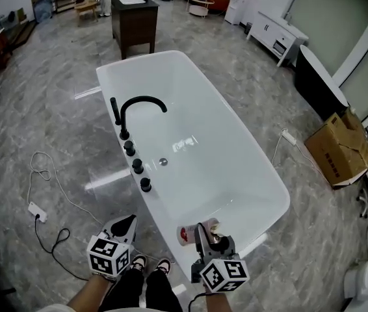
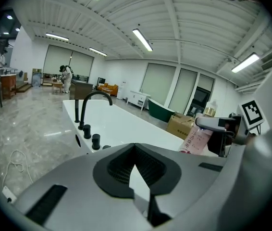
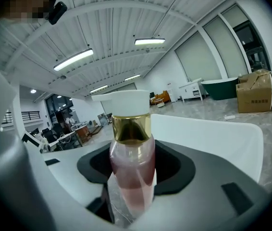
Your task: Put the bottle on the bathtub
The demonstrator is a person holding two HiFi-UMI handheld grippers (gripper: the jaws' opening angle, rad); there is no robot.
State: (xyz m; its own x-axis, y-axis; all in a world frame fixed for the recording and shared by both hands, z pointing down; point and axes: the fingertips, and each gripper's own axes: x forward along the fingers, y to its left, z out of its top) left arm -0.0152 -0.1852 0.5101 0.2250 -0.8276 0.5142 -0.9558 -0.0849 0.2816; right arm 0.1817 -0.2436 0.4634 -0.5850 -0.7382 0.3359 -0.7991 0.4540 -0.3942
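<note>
A pink bottle [image 1: 192, 233] with a gold collar and white pump top is held in my right gripper [image 1: 207, 233], tilted over the near end of the white bathtub [image 1: 216, 161]. In the right gripper view the bottle [image 3: 132, 170] fills the space between the dark pads, and the tub's rim [image 3: 213, 138] lies behind it. My left gripper [image 1: 127, 222] hangs to the left of the tub's near end, jaws together and holding nothing. The left gripper view looks over its closed tip [image 2: 136, 147] at the tub [image 2: 126, 124] and the bottle [image 2: 196, 139].
A black arched faucet [image 1: 138, 103] and a row of black knobs [image 1: 137, 166] stand on the tub's left rim. A white cable and plug [image 1: 38, 210] lie on the floor to the left. A cardboard box [image 1: 340, 148] sits at the right. A dark cabinet [image 1: 134, 21] stands beyond the tub.
</note>
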